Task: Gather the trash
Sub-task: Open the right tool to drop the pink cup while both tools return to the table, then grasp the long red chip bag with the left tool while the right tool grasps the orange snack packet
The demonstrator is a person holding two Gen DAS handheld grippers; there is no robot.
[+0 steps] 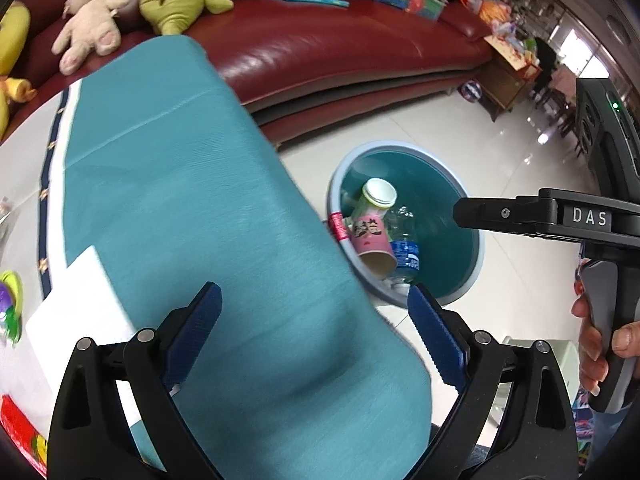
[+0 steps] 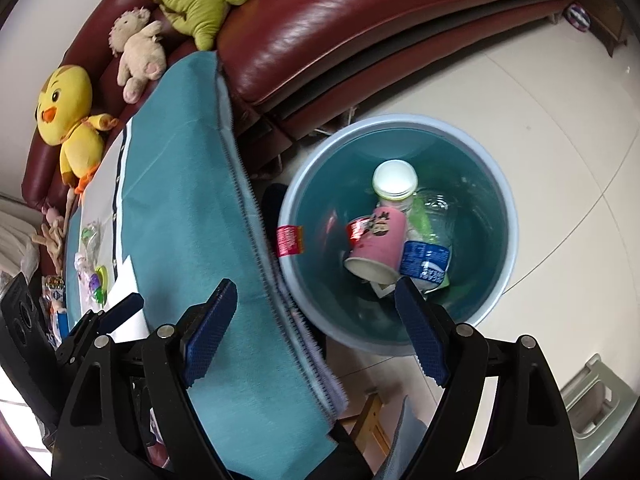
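A round blue trash bin [image 1: 472, 200] [image 2: 504, 264] stands on the floor beside the table. Inside lie a pink paper cup [image 1: 372, 240] [image 2: 380, 244], a green bottle with a white cap [image 1: 378, 194] [image 2: 394, 180] and a clear water bottle with a blue label [image 1: 404, 248] [image 2: 426, 260]. A red wrapper [image 2: 289, 240] hangs at the bin's left rim. My left gripper [image 1: 316, 336] is open and empty above the teal tablecloth [image 1: 200, 184]. My right gripper [image 2: 316, 328] is open and empty over the table edge and bin; it also shows in the left wrist view [image 1: 520, 216].
A dark red leather sofa [image 1: 320, 40] [image 2: 360, 20] holds plush toys [image 1: 92, 20] [image 2: 72, 112] and books. A white sheet [image 1: 84, 312] and small colourful items [image 2: 94, 276] lie on the table's left part. A low stool [image 2: 592, 400] sits at lower right.
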